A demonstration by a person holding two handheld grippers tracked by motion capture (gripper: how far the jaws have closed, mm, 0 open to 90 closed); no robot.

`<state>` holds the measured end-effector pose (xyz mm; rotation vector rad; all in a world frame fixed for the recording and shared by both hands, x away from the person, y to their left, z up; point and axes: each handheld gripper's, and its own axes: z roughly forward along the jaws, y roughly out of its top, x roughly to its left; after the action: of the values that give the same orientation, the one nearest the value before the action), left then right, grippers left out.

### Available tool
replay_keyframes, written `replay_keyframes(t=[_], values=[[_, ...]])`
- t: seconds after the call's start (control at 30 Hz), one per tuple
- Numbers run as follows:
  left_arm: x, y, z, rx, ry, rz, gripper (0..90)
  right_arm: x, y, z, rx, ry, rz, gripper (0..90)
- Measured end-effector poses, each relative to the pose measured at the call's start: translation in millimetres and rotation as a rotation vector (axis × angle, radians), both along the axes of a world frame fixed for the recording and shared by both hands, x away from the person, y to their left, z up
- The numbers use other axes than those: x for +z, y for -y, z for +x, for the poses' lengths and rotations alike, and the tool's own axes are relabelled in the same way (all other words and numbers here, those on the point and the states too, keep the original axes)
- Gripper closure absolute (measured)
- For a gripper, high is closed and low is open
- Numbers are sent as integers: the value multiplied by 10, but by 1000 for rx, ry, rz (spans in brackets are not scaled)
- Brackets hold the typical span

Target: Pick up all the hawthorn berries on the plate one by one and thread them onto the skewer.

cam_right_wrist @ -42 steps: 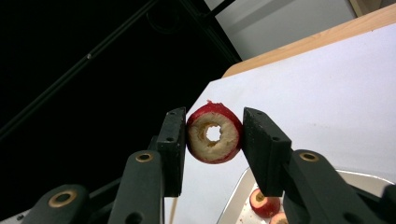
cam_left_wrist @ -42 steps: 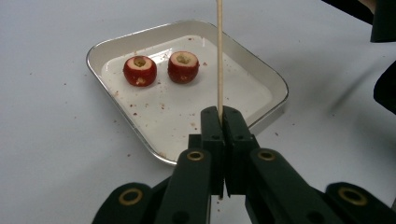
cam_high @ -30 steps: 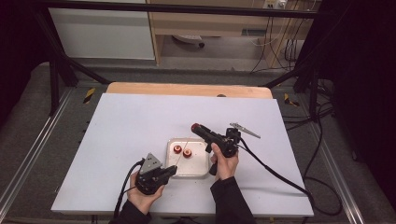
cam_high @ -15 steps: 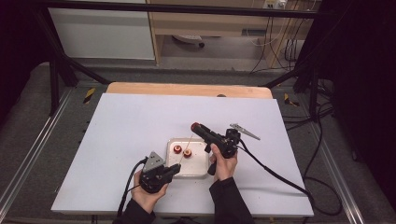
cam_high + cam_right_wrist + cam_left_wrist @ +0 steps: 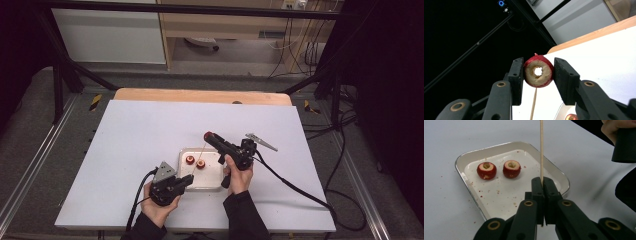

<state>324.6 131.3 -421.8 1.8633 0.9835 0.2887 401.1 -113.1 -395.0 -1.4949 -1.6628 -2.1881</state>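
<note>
while the left gripper (image 5: 541, 182) stays clenched on a thin wooden skewer (image 5: 541, 150) over the white tray (image 5: 564, 180), the right gripper (image 5: 537, 75) grasps a cored red fruit (image 5: 538, 72) (two more fruits (image 5: 486, 170) sit in the tray).

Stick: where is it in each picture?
High view: the stick is in the middle, slanting from the left claw up toward the fruit.
Left gripper view: upright in the middle, pinched by the claw.
Right gripper view: bottom middle, under the fruit.
Shared landmark: the white table.
</note>
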Motion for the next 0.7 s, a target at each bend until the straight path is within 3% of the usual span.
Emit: replay_keyframes(t=[0.7], values=[[-2, 12, 5, -7, -10, -7, 884, -18, -6, 10, -5, 10, -18, 615]])
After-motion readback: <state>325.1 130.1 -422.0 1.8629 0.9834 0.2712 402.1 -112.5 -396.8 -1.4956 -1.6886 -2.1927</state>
